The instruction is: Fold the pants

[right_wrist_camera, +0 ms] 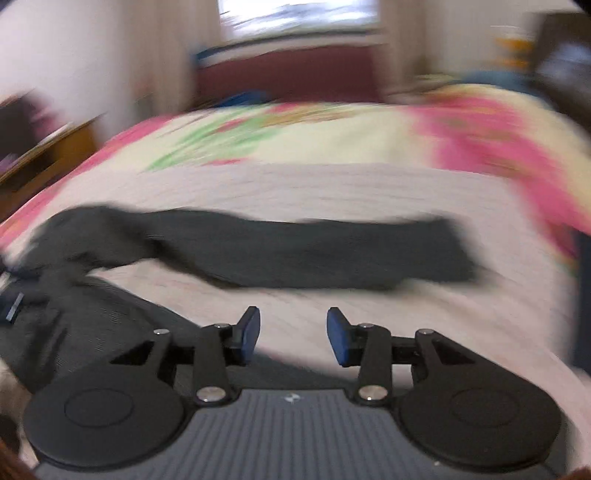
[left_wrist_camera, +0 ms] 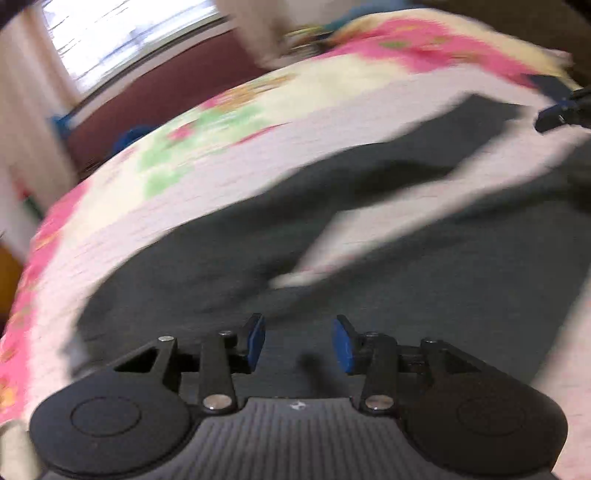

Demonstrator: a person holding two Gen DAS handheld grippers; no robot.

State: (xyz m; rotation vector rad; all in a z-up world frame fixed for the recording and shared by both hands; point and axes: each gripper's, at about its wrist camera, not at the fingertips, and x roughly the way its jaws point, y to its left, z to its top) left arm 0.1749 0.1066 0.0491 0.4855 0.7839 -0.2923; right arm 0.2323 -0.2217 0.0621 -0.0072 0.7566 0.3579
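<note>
Dark grey pants [left_wrist_camera: 229,266] lie spread flat on a bed, legs apart with pale bedspread between them. My left gripper [left_wrist_camera: 299,341] is open and empty, just above the waist end of the pants. In the right wrist view one leg [right_wrist_camera: 295,254] stretches across the bed and the other leg [right_wrist_camera: 74,325] lies at lower left. My right gripper [right_wrist_camera: 293,334] is open and empty over the bedspread between the legs. The right gripper's tip [left_wrist_camera: 557,114] shows at the far right of the left wrist view, near a leg end. Both views are motion-blurred.
The bed has a pale bedspread [right_wrist_camera: 332,184] with pink and green flowers [right_wrist_camera: 480,136]. A dark red headboard [right_wrist_camera: 295,74] and a window [right_wrist_camera: 295,14] stand behind it. A wooden piece of furniture [right_wrist_camera: 44,155] stands at the left of the bed.
</note>
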